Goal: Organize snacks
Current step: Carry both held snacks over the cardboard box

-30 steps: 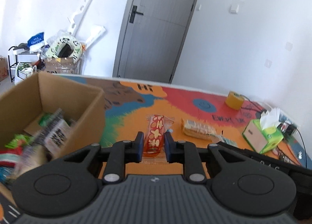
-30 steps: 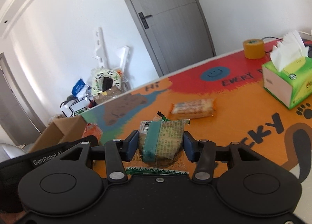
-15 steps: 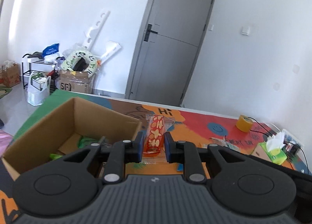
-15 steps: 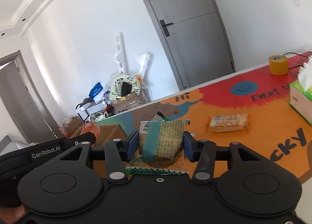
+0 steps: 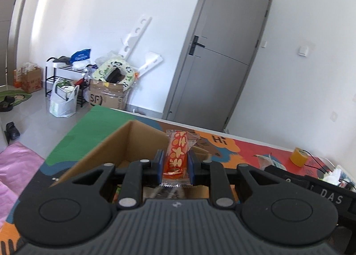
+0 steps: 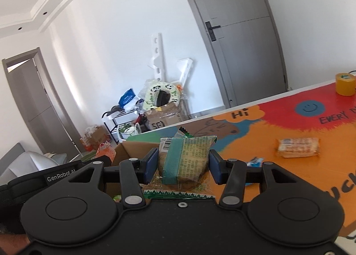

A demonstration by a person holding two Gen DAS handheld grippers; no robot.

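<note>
Both grippers, left point(image 5: 174, 163) clenching an orange snack point(image 5: 176, 155), right point(image 6: 183, 163) a green packet point(image 6: 185, 159), hang over the box's point(image 5: 142, 139) open rim.

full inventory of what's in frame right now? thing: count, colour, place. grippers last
red snack bar: 1, red with pale flowers, clamped in left gripper over the box
green-banded pastry pack: 1, green and clear, clamped in right gripper
cardboard box: 1, brown, open, on the table's left end
wafer pack: 1, orange-tan, lying on the table
tape roll: 1, yellow, table's far edge
table: 1, multicoloured print
door: 1, grey, shut
left gripper: 1, black, shut on bar
right gripper: 1, black, shut on pack
</note>
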